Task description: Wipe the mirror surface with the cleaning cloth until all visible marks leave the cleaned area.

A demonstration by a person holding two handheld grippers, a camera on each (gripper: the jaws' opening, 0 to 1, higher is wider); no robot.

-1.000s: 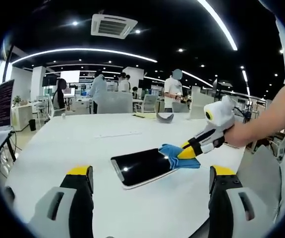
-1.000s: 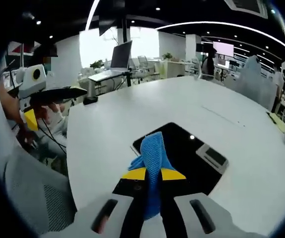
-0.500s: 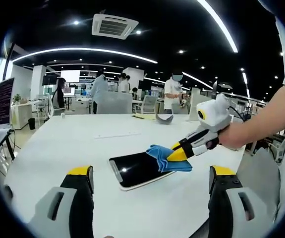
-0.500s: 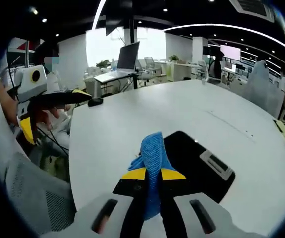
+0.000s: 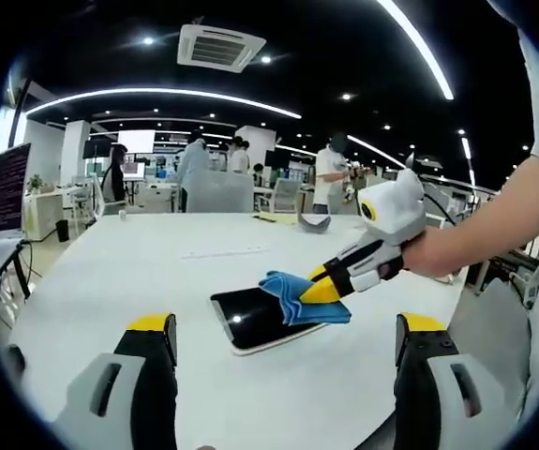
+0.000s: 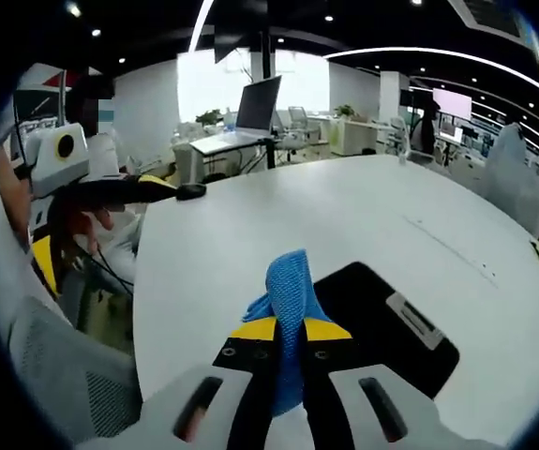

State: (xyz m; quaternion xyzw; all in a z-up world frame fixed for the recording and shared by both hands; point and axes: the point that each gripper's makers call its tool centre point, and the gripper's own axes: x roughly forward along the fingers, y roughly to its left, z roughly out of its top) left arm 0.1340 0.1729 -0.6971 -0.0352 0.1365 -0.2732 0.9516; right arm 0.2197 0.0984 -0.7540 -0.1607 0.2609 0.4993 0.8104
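right gripper (image 6: 288, 330): my jaws clamped on the blue textured cleaning cloth (image 6: 290, 289); in the left gripper view it (image 5: 323, 287) comes in from 3 o'clock with the cloth (image 5: 292, 295) bunched at its yellow tips.
left gripper (image 5: 288, 330): my jaws spread wide, nothing between them, hovering above the white table (image 5: 138, 267); in the right gripper view it (image 6: 119, 187) sits at 9 o'clock, off the table edge.
mirror: dark glossy rectangular mirror (image 5: 255, 319) lies flat on the table, centre of the left gripper view; in the right gripper view it (image 6: 391, 328) is just past my jaw tips toward 2 o'clock.
cloth contact: cloth rests on the mirror's 3 o'clock part in the left gripper view.
change: cloth and right gripper have slid further toward 9 o'clock across the mirror than a second ago; less glass shows ahead of my right jaws.
background: people standing at far desks (image 5: 213, 178).
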